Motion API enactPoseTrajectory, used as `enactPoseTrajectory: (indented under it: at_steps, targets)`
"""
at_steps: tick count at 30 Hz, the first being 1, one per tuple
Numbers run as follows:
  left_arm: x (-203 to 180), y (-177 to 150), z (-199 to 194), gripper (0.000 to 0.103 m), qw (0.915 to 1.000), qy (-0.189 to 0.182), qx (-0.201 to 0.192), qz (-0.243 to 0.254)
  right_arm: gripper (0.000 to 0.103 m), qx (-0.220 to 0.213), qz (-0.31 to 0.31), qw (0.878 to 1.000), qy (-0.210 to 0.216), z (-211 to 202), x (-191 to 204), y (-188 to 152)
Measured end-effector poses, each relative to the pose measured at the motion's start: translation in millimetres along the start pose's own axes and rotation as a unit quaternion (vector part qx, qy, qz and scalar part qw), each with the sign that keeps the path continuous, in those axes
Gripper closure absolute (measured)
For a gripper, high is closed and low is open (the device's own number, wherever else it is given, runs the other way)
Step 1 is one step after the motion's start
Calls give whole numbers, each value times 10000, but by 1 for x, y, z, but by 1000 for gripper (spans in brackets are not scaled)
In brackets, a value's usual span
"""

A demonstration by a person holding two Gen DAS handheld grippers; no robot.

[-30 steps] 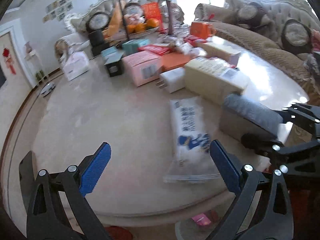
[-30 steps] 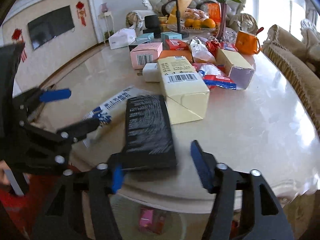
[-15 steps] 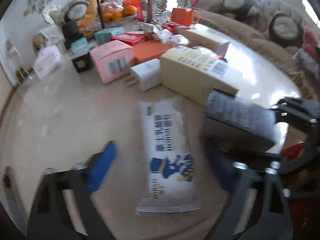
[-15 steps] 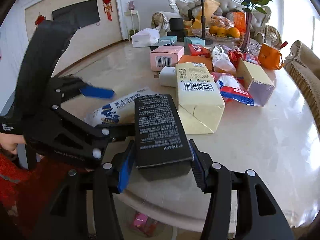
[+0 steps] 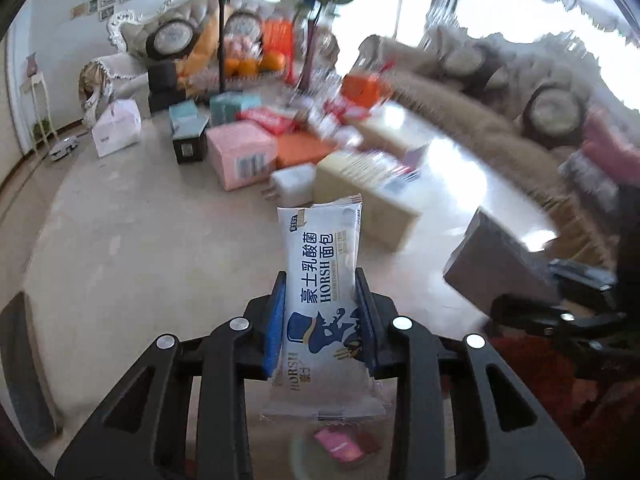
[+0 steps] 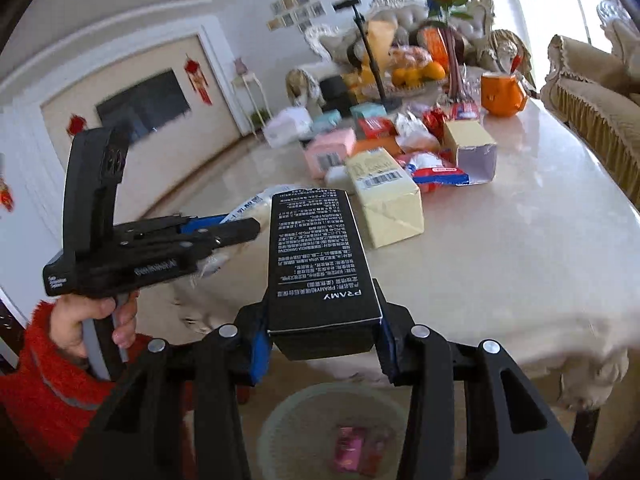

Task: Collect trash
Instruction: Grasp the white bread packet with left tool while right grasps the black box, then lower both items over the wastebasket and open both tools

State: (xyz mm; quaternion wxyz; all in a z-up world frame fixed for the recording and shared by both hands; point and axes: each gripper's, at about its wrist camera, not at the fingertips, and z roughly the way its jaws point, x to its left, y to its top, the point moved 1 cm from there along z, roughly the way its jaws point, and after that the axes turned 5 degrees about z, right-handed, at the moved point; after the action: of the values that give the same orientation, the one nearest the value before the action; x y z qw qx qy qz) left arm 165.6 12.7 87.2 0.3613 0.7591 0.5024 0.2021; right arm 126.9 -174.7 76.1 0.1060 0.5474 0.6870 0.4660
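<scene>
Pinching a white bread wrapper (image 5: 320, 304) between its blue pads, the left tool (image 5: 320, 316) has just closed its jaws on it; the wrapper stands lifted off the counter (image 5: 132, 216), its far end reaching ahead of the fingertips. The right tool (image 6: 322, 336) has been closing too and clamps a black box (image 6: 316, 256), which juts forward above the counter's near edge. Ahead of the right tool lies open marble, with a yellow carton (image 6: 386, 196) beyond the box. Under both tools a bin (image 6: 332, 432) shows below the rim, something pink inside. Only the right view shows the hand (image 6: 86, 320) in a red sleeve on the left tool's handle. The left view's far clutter is blurred.
</scene>
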Motion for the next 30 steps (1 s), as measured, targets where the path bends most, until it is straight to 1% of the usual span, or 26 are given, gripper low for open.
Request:
enactPoseTrajectory:
  at_steps: [2, 3, 4, 6, 7, 9, 10, 11, 12, 13, 14, 15, 17, 18, 22, 23, 24, 25, 26, 27, 28, 30]
  targets:
    - [-11, -14, -31, 71, 9995, -248, -188, 7, 62, -34, -2, 10000, 84, -21, 7, -17]
    - [-17, -22, -43, 71, 9991, -341, -232, 20, 62, 1, 14, 9999, 129, -28, 10, -26]
    - [-27, -37, -57, 71, 9986, -467, -235, 64, 62, 93, 55, 9998, 150, -35, 14, -43]
    - [-40, -60, -67, 71, 9981, -601, -121, 83, 62, 323, 72, 9994, 68, -34, 15, -64]
    - [-48, -75, -67, 71, 9977, -674, -1, 81, 62, 525, 77, 9985, -104, -27, 14, -81]
    - [-62, -109, -51, 71, 9964, -734, 424, 80, 62, 912, 231, 9952, -281, -9, 6, -106]
    - [-66, -120, -42, 71, 9957, -705, 601, 71, 62, 1137, 338, 9921, -406, 4, 0, -119]
    - [-70, -137, -25, 71, 9942, -629, 871, 51, 62, 1317, 376, 9892, -528, 15, -4, -130]
    - [-73, -153, -6, 71, 9917, -594, 1138, 54, 62, 1505, 380, 9856, -678, 28, -8, -141]
    - [-75, -163, 7, 71, 9898, -575, 1302, 46, 62, 1634, 371, 9829, -770, 37, -10, -148]
    - [-76, -178, 27, 71, 9865, -540, 1545, 37, 62, 1775, 367, 9798, -840, 46, -11, -155]
    - [-77, -189, 43, 71, 9832, -541, 1745, 0, 64, 1884, 340, 9772, -923, 55, -13, -160]
    - [-76, -206, 63, 71, 9791, -530, 1964, -73, 64, 2072, 305, 9723, -1042, 66, -14, -166]
    - [-75, -212, 70, 71, 9773, -515, 2052, -82, 64, 2100, 298, 9713, -1077, 69, -14, -167]
    - [-70, -219, 85, 71, 9737, -449, 2227, -168, 64, 2203, 282, 9685, -1127, 76, -19, -173]
    - [-68, -219, 89, 67, 9720, -441, 2298, -232, 64, 2243, 325, 9678, -1098, 77, -21, -174]
    - [-66, -220, 91, 39, 9717, -372, 2316, -263, 62, 2293, 381, 9666, -1076, 79, -23, -175]
    - [-65, -221, 91, 18, 9727, -268, 2290, -252, 59, 2317, 450, 9651, -1130, 79, -27, -176]
    - [-66, -223, 89, 18, 9755, -149, 2186, -193, 49, 2305, 481, 9643, -1211, 79, -30, -177]
    - [-65, -222, 88, 18, 9771, -126, 2115, -179, 42, 2275, 507, 9640, -1279, 78, -31, -178]
    - [-64, -222, 88, 18, 9779, -128, 2076, -196, 41, 2230, 554, 9638, -1350, 77, -34, -178]
    - [-58, -221, 86, 18, 9787, -109, 2026, -299, 41, 2192, 650, 9640, -1356, 74, -37, -178]
